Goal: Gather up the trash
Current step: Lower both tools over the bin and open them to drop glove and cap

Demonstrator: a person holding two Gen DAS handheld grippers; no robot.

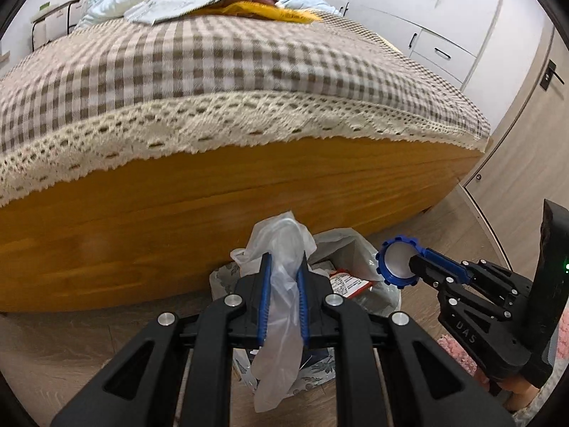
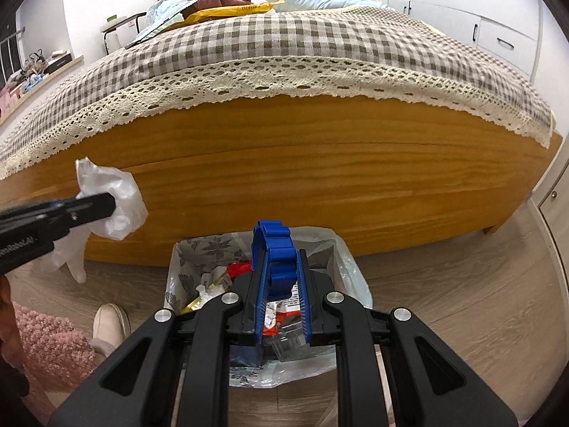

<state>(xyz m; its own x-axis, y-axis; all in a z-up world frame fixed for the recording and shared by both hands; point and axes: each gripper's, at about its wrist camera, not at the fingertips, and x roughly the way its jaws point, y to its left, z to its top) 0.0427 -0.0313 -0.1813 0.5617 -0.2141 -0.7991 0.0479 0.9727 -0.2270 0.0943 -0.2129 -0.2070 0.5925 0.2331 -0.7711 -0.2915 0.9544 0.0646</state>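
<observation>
**Both loads held over the bin**

The left gripper (image 1: 283,267) pinches a crumpled plastic bag (image 1: 281,306); the right gripper (image 2: 281,267) clamps a blue ring (image 2: 275,249). The lined trash bin (image 2: 199,249) sits at six o'clock below both, the right gripper nearer.

My left gripper (image 1: 283,267) and right gripper (image 2: 281,267) look alike — black linkage arms, silver round bolts, blue ribbed finger pads (image 1: 264,299); white lettering marks each body.
</observation>
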